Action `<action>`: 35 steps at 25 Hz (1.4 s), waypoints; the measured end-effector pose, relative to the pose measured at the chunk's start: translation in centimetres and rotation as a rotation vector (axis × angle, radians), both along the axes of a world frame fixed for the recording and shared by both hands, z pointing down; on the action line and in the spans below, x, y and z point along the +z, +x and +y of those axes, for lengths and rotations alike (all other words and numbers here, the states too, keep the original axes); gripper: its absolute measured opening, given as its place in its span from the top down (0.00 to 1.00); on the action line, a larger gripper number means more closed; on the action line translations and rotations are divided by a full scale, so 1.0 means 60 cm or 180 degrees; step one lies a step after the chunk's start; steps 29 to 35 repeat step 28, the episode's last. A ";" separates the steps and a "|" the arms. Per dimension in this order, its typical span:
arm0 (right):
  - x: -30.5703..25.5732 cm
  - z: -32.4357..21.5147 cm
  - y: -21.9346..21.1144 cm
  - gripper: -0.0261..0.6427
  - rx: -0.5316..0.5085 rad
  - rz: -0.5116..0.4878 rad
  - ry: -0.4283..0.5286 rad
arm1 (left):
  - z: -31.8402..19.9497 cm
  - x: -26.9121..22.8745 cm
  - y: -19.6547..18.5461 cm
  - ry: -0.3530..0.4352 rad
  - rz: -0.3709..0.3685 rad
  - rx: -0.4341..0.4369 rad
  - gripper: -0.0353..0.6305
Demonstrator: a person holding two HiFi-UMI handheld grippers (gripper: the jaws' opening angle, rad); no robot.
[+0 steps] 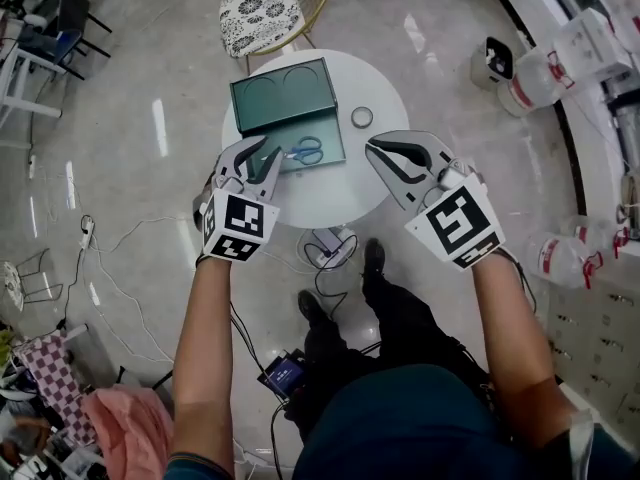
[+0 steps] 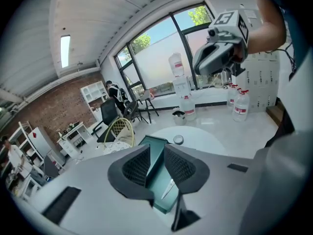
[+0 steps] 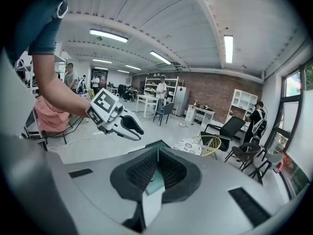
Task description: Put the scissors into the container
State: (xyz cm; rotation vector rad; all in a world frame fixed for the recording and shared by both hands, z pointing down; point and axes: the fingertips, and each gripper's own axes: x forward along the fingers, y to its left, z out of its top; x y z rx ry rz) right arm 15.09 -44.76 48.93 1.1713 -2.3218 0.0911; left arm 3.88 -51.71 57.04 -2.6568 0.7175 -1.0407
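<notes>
A green container point(image 1: 283, 93) lies open on the round white table point(image 1: 385, 83), lid flat at the back. The blue-handled scissors point(image 1: 305, 151) lie inside its front tray; their blades point(image 2: 168, 187) show beyond the left jaws. My left gripper point(image 1: 268, 150) hovers over the tray's front left corner, open, with nothing between its pads point(image 2: 134, 168). My right gripper point(image 1: 372, 146) hangs to the right of the container over the table edge, jaws together and empty. It also shows high up in the left gripper view as the right gripper point(image 2: 208, 65).
A small round roll point(image 1: 362, 117) sits on the table right of the container. A cushioned chair point(image 1: 258, 13) stands behind the table. Water jugs point(image 1: 530, 78) line the right wall. A power strip point(image 1: 330, 248) and cables lie on the floor by the person's feet.
</notes>
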 end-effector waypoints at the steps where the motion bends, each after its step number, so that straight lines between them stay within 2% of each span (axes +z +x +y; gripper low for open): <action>1: -0.019 0.002 -0.006 0.90 -0.0003 0.0010 0.0051 | 0.006 -0.033 -0.007 0.0057 0.0068 -0.0020 0.81; 6: -0.122 0.016 -0.030 0.91 -0.0029 0.0153 0.0355 | 0.041 -0.197 -0.045 0.0283 0.0386 -0.0093 0.91; 12: -0.232 0.051 -0.072 0.91 -0.0104 0.0263 0.0631 | 0.102 -0.372 -0.108 0.0512 0.0714 -0.0188 0.92; 18: -0.311 0.089 -0.119 0.91 -0.0132 0.0306 0.0785 | 0.168 -0.485 -0.166 0.0659 0.1031 -0.0305 0.92; 24: -0.366 0.121 -0.163 0.91 -0.0131 0.0332 0.0895 | 0.212 -0.541 -0.220 0.0741 0.1132 -0.0335 0.92; 28: -0.384 0.152 -0.189 0.91 -0.0172 0.0401 0.0920 | 0.247 -0.563 -0.251 0.0690 0.1203 -0.0368 0.92; 35: -0.384 0.152 -0.189 0.91 -0.0172 0.0401 0.0920 | 0.247 -0.563 -0.251 0.0690 0.1203 -0.0368 0.92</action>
